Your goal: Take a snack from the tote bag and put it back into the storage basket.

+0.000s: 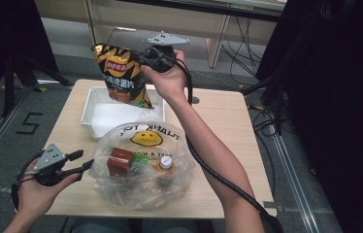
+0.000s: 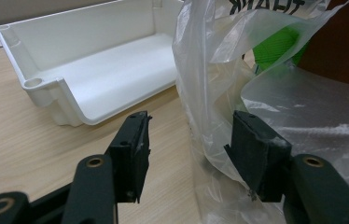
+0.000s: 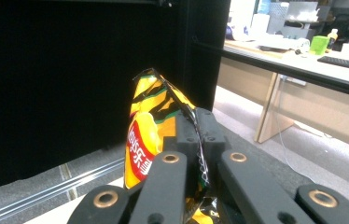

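Observation:
A yellow and black chip bag (image 1: pixel 121 77) hangs upright over the white tray (image 1: pixel 90 104), pinched at its top edge by my right gripper (image 1: pixel 141 57), which is shut on it. The right gripper view has the bag (image 3: pixel 144 140) squeezed between the jaws of that gripper (image 3: pixel 196 116). My left gripper (image 1: pixel 85 161) rests low at the table's front left, open, beside a clear plastic bag (image 1: pixel 140 194). In the left gripper view the film of the plastic bag (image 2: pixel 210 70) lies loose between the spread jaws of my left gripper (image 2: pixel 191 126), nearer the right-hand one.
The plastic bag holds a brown box (image 1: pixel 120 161), a white-capped bottle (image 1: pixel 165 162) and something green (image 2: pixel 275 44). The tray (image 2: pixel 32 84) is bare inside. The wooden table (image 1: pixel 218 116) ends close behind the tray. A black curtain stands to the right.

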Demonstrator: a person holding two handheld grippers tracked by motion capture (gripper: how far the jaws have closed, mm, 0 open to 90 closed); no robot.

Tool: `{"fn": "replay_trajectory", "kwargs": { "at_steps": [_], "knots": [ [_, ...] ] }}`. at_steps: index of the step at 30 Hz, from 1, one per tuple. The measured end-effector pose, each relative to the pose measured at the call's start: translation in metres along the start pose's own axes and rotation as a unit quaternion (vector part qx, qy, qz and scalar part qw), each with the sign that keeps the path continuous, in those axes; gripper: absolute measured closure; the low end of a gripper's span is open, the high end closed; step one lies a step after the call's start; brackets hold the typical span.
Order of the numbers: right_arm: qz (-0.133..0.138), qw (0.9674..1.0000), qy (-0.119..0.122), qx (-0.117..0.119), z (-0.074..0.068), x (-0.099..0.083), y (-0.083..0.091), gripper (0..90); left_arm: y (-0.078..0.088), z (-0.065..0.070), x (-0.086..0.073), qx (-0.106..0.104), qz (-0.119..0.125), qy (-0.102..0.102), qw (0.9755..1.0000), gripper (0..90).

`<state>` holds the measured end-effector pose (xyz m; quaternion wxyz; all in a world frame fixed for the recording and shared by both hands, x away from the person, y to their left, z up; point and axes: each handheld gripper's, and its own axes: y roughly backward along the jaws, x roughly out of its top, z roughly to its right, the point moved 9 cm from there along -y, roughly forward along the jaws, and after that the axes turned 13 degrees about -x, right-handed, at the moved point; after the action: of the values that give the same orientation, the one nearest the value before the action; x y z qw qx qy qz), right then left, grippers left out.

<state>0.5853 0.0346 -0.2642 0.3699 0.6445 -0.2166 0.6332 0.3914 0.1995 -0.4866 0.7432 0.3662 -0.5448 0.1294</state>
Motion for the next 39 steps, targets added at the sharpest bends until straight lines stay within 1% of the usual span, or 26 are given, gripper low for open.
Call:
{"fn": "replay_trajectory", "kwargs": {
  "at_steps": [2,4,5,6,7,8,9,11,12,13,15,16,17,18,23,24,25,27,28,29,31,32,34,36,38,39],
  "knots": [
    [-0.003,1.0000,0.005,-0.005,0.002,-0.002,-0.006,90.0,0.000,0.000,0.000,0.000,0.000,0.001,1.0000,46.6],
    [-0.007,0.9999,-0.004,-0.009,0.002,-0.004,-0.010,90.0,-0.001,0.000,-0.001,-0.003,0.000,0.003,1.0000,46.6],
    [-0.004,0.9999,0.003,-0.011,0.004,-0.004,-0.013,90.0,-0.001,0.000,-0.001,-0.003,0.000,0.003,1.0000,46.7],
    [-0.012,0.9998,-0.006,-0.013,0.004,-0.006,-0.014,90.0,-0.001,0.000,-0.001,-0.003,0.000,0.003,1.0000,46.7],
    [-0.012,0.9998,-0.006,-0.013,0.004,-0.006,-0.014,90.0,-0.001,0.000,-0.001,-0.003,0.000,0.003,1.0000,46.7],
    [-0.013,0.9998,0.001,-0.014,0.007,-0.008,-0.020,90.0,-0.001,0.001,-0.001,-0.004,0.000,0.002,1.0000,46.7],
    [-0.013,0.9998,0.001,-0.014,0.007,-0.008,-0.020,90.0,-0.001,0.001,-0.001,-0.004,0.000,0.002,1.0000,46.7],
    [-0.017,0.9996,-0.005,-0.021,0.009,-0.011,-0.027,90.0,-0.001,0.000,-0.002,-0.001,-0.003,0.001,1.0000,46.7],
    [-0.025,0.9996,-0.002,-0.017,0.010,-0.013,-0.029,90.0,-0.001,0.000,-0.002,-0.002,-0.003,0.001,1.0000,46.7],
    [-0.028,0.9994,-0.007,-0.018,0.010,-0.015,-0.030,90.0,-0.001,0.000,-0.002,-0.001,-0.004,0.001,1.0000,46.7],
    [-0.026,0.9995,-0.004,-0.019,0.010,-0.016,-0.033,90.0,-0.001,0.000,-0.002,-0.002,-0.004,0.000,1.0000,46.7],
    [-0.035,0.9992,-0.007,-0.020,0.011,-0.020,-0.037,90.0,-0.002,0.001,-0.002,-0.003,-0.004,0.005,1.0000,46.7],
    [-0.037,0.9991,-0.008,-0.020,0.011,-0.021,-0.038,90.0,-0.002,0.000,-0.002,-0.003,-0.005,-0.001,1.0000,46.7],
    [-0.036,0.9990,-0.011,-0.023,0.012,-0.023,-0.040,90.0,-0.002,0.001,-0.002,-0.003,-0.005,-0.001,1.0000,46.7],
    [-0.046,0.9986,-0.011,-0.024,0.014,-0.028,-0.048,90.0,-0.002,0.001,-0.002,-0.004,-0.005,0.000,1.0000,46.7],
    [-0.050,0.9984,-0.015,-0.024,0.014,-0.029,-0.049,90.0,-0.002,0.001,-0.002,-0.004,-0.005,0.000,1.0000,46.7],
    [-0.054,0.9981,-0.014,-0.025,0.015,-0.032,-0.053,90.0,-0.002,0.001,-0.002,-0.004,-0.005,-0.001,1.0000,46.7],
    [-0.056,0.9979,-0.016,-0.027,0.016,-0.033,-0.055,90.0,-0.002,0.001,-0.002,-0.004,-0.005,-0.001,1.0000,46.7],
    [-0.060,0.9977,-0.011,-0.028,0.017,-0.036,-0.059,90.0,-0.002,0.001,-0.002,-0.005,-0.005,0.000,1.0000,46.7],
    [-0.065,0.9973,-0.017,-0.029,0.017,-0.038,-0.061,90.0,-0.002,0.001,-0.003,-0.004,-0.005,0.000,1.0000,46.7],
    [-0.065,0.9974,-0.013,-0.028,0.018,-0.040,-0.065,90.0,-0.003,0.001,-0.002,-0.008,-0.004,0.001,1.0000,46.7],
    [-0.072,0.9967,-0.019,-0.031,0.018,-0.043,-0.067,90.0,-0.003,0.001,-0.002,-0.009,-0.003,0.001,1.0000,46.7],
    [-0.073,0.9966,-0.021,-0.031,0.018,-0.046,-0.070,90.0,-0.003,0.001,-0.003,-0.009,-0.004,0.001,1.0000,46.7],
    [-0.083,0.9957,-0.024,-0.034,0.019,-0.050,-0.074,90.0,-0.003,0.001,-0.003,-0.009,-0.004,0.001,1.0000,46.7],
    [-0.083,0.9956,-0.026,-0.034,0.019,-0.051,-0.076,90.0,-0.003,0.001,-0.003,-0.009,-0.004,0.001,0.9999,46.7],
    [-0.091,0.9949,-0.027,-0.036,0.020,-0.055,-0.080,90.0,-0.003,0.001,-0.003,-0.009,-0.004,0.002,0.9999,46.7]
  ]
}}
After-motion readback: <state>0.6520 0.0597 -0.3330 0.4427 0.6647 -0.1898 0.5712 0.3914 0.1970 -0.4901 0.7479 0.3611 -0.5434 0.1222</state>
